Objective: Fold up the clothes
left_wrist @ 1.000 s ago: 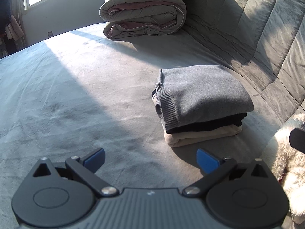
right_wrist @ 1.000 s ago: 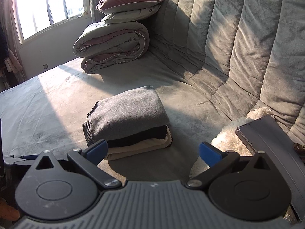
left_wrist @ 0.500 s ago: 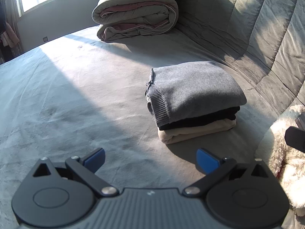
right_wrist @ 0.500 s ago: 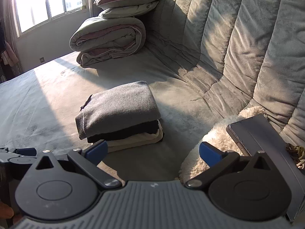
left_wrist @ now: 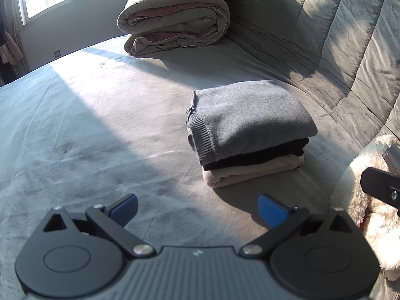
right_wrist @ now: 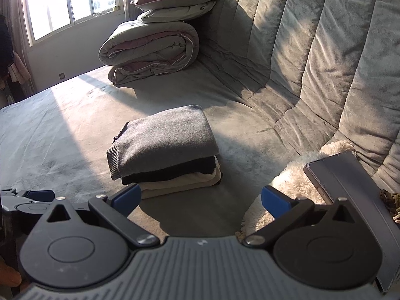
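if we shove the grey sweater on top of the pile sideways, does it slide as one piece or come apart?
The grey sweater is soft knit, so it would probably bunch rather than slide rigidly. It rests loose on the black layer, so it may shear off. Its ribbed hem hangs free and could unfold.

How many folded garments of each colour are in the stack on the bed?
Grey garment: 1
Black garment: 1
Beige garment: 1
Total: 3
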A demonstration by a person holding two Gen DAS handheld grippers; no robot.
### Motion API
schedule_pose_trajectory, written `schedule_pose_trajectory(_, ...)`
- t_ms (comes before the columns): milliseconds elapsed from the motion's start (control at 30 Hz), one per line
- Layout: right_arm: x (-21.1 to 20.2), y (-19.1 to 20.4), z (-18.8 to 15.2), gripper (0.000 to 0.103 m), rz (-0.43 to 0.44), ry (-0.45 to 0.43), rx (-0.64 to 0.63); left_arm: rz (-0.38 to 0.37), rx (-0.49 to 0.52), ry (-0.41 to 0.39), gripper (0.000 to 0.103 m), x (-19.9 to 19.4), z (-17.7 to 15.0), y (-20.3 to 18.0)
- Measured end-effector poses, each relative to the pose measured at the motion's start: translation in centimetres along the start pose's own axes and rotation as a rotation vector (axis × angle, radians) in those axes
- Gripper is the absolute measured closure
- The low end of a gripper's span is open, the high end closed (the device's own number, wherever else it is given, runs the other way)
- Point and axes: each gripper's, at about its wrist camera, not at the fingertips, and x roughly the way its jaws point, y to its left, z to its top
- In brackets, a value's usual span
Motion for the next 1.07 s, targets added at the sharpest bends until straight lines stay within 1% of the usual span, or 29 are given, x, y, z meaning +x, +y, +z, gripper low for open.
schedule_pose_trajectory(233, 0.0, 0.1, 0.0, 0.0, -0.007, -0.001, -0.005, -0.007, -0.005, 0.006, 0.001, -0.2, -0.2, 0.1)
schedule_pose_trajectory(400, -1.3, 0.8, 0.2, 0.0, -0.036, -0.025, -0.022, -0.01, -0.045, 0.026, 0.001, -1.2, -1.1, 1.1)
schedule_pose_trajectory(533, -3.0, 1.6, 0.2, 0.0, -0.056, -0.054, -0.043, -0.009, -0.041, 0.039, 0.001, -3.4, -2.5, 1.8)
schedule_pose_trajectory(633, -5.3, 2.0, -0.3, 0.0, 0.0, -0.065, -0.022, -0.012, -0.035, 0.043, 0.001, -5.4, -3.7, 2.5)
schedule_pose_trajectory(667, -5.9, 2.3, -0.5, 0.0, -0.001, -0.068, -0.024, -0.017, -0.035, 0.044, 0.001, -6.0, -4.1, 2.8)
schedule_pose_trajectory(900, -10.0, 4.3, -1.7, 0.0, -0.016, -0.088, -0.045, -0.03, -0.036, 0.014, 0.001, -10.6, -6.3, 4.7)
schedule_pose_trajectory(1067, -12.9, 5.7, -2.6, 0.0, -0.027, -0.103, -0.06, -0.044, -0.046, -0.01, 0.001, -13.0, -7.5, 6.1)
